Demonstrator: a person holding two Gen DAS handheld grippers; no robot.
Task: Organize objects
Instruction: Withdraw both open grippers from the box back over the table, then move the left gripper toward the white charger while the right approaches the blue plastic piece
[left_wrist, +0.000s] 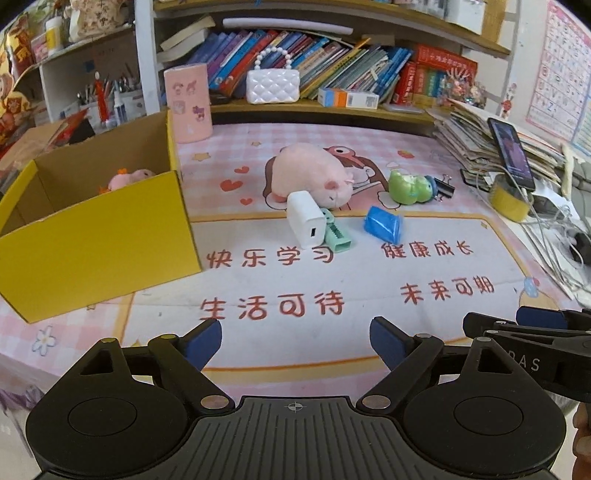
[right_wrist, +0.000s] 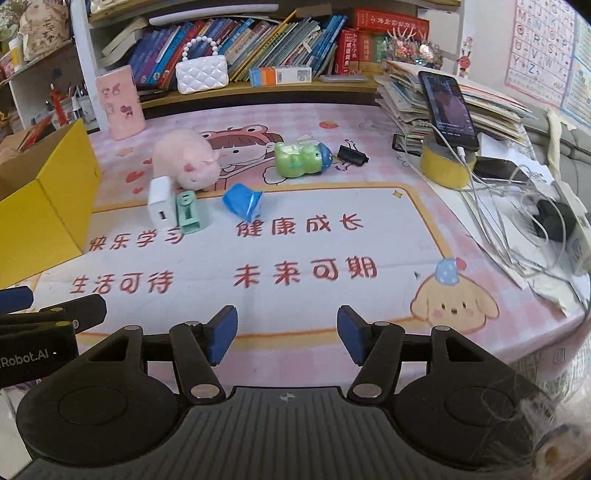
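from the left wrist, the left gripper (left_wrist: 295, 341) hangs low over the near edge of the desk mat (left_wrist: 369, 325) with its blue pads spread wide and nothing between them; the right gripper (left_wrist: 524, 328) juts in at the right edge. six loose things lie mid-mat: one pink plush pig (left_wrist: 310, 177), one white charger (left_wrist: 306, 218) touching one mint clip (left_wrist: 337, 236), one blue packet (left_wrist: 384, 224), one green frog toy (left_wrist: 410, 187) and one black binder clip (left_wrist: 444, 186) just beside it. one yellow cardboard box (left_wrist: 99, 236) stands open at the left with one small pink plush (left_wrist: 129, 178) inside. from the right wrist, the right gripper (right_wrist: 287, 334) is also spread and empty, above the mat's printed red characters; the same six things lie ahead, the box (right_wrist: 48, 199) at left. behind runs one bookshelf (right_wrist: 258, 48); one phone (right_wrist: 448, 109) leans on a paper stack at right.
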